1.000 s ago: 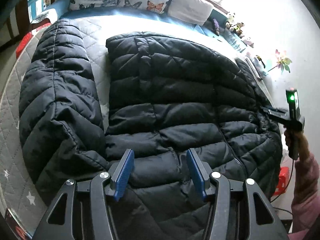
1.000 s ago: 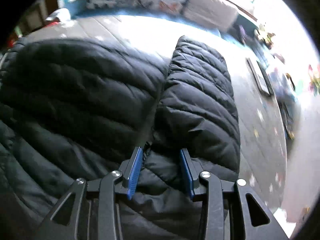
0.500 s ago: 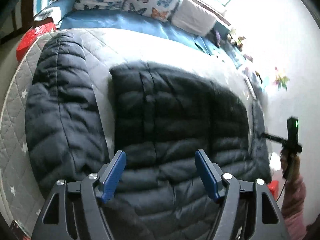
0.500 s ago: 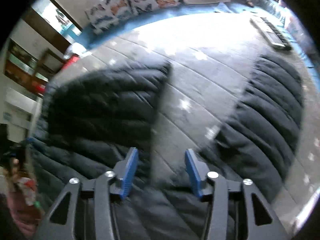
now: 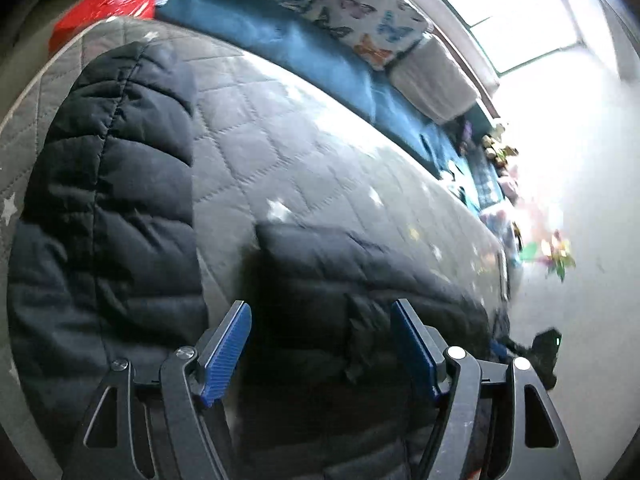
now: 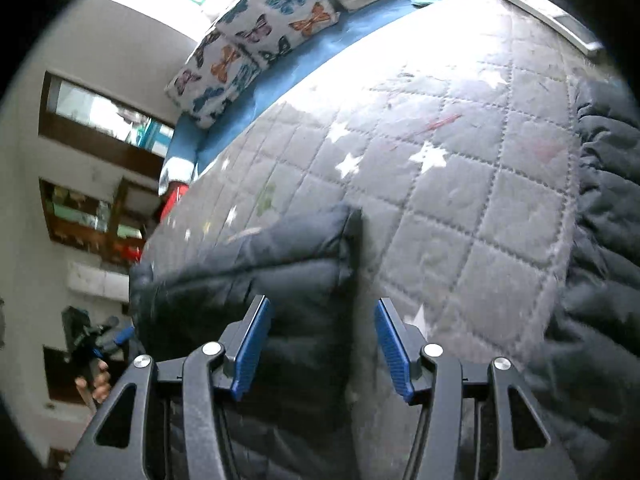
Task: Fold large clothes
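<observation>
A large black puffer jacket (image 5: 352,280) lies on a grey quilted bedspread (image 5: 280,128). Its body fills the lower middle of the left wrist view, and one sleeve (image 5: 108,184) stretches along the left. My left gripper (image 5: 320,336) is open and empty, hovering just over the jacket body. In the right wrist view the jacket body (image 6: 288,264) sits lower left and the other sleeve (image 6: 604,208) runs down the right edge. My right gripper (image 6: 320,332) is open and empty above the jacket's edge and the bedspread (image 6: 440,160).
Butterfly-print pillows (image 5: 340,4) and a white pillow (image 5: 432,80) line the far side on a blue sheet (image 5: 280,36). A red box (image 5: 108,8) sits past the bed's corner. Small toys (image 5: 496,152) crowd the bright wall. A flat white device (image 6: 552,16) lies on the bedspread.
Both grippers have dropped low and close to the jacket, and both views have tilted. The right gripper let go of the sleeve it straddled and swung left. Both jaws stay open.
</observation>
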{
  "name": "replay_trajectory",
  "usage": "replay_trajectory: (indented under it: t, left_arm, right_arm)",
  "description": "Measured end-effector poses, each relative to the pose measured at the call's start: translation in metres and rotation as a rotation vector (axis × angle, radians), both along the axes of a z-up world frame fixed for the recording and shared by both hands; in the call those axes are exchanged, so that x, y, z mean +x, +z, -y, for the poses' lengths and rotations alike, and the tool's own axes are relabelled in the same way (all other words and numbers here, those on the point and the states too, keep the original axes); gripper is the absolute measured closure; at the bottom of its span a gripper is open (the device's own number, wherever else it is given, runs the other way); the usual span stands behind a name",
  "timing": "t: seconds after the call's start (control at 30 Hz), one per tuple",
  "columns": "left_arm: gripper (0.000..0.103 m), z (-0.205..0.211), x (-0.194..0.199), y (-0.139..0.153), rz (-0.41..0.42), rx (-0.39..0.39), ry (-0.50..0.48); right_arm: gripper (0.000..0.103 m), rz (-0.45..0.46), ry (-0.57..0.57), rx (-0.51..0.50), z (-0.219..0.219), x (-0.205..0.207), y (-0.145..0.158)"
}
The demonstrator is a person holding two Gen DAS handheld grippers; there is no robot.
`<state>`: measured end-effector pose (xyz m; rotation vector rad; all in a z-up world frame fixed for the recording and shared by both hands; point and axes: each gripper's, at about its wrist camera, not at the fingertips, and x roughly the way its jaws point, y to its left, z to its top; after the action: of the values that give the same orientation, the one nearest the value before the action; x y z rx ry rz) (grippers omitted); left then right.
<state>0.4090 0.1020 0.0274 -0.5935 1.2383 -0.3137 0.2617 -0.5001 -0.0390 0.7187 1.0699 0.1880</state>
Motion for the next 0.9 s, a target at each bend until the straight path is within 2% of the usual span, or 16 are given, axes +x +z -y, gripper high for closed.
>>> replay_trajectory:
  t: [0.1, 0.33, 0.4, 0.53, 0.63, 0.7, 0.73, 0.77, 0.8, 0.9]
  left_arm:
    - [0.027, -0.003, 0.015, -0.014, -0.025, -0.012, 0.013]
    - [0.027, 0.016, 0.041, -0.045, -0.082, -0.079, -0.055]
    - [0.027, 0.023, 0.045, -0.049, -0.069, -0.102, -0.069]
    - [0.028, 0.041, 0.048, -0.048, -0.001, -0.056, -0.084]
    - [0.043, 0.052, 0.045, -0.042, 0.06, -0.027, -0.081]
    - [0.061, 0.059, 0.041, -0.033, 0.101, -0.029, -0.078]
    - [0.065, 0.061, 0.038, -0.023, 0.143, -0.035, -0.076]
    - [0.073, 0.062, 0.035, -0.015, 0.183, -0.043, -0.08]
    - [0.079, 0.063, 0.032, -0.007, 0.216, -0.05, -0.087]
    - [0.082, 0.066, 0.018, 0.028, 0.393, -0.103, -0.15]
  right_arm:
    - [0.044, -0.019, -0.013, 0.048, 0.004, 0.008, -0.013]
    - [0.044, -0.008, 0.035, 0.159, -0.005, 0.023, -0.024]
    - [0.043, 0.003, 0.054, 0.163, -0.011, 0.026, -0.025]
    - [0.041, 0.018, 0.066, 0.159, -0.012, 0.024, -0.021]
    - [0.044, 0.053, 0.074, 0.142, -0.014, 0.022, -0.012]
    - [0.064, 0.095, 0.077, 0.106, -0.018, 0.021, 0.001]
    - [0.068, 0.131, 0.081, 0.093, -0.02, 0.021, 0.012]
    - [0.077, 0.169, 0.088, 0.08, -0.022, 0.02, 0.022]
    - [0.08, 0.226, 0.102, 0.064, -0.026, 0.016, 0.039]
    - [0.083, 0.427, 0.18, 0.081, -0.035, 0.003, 0.078]
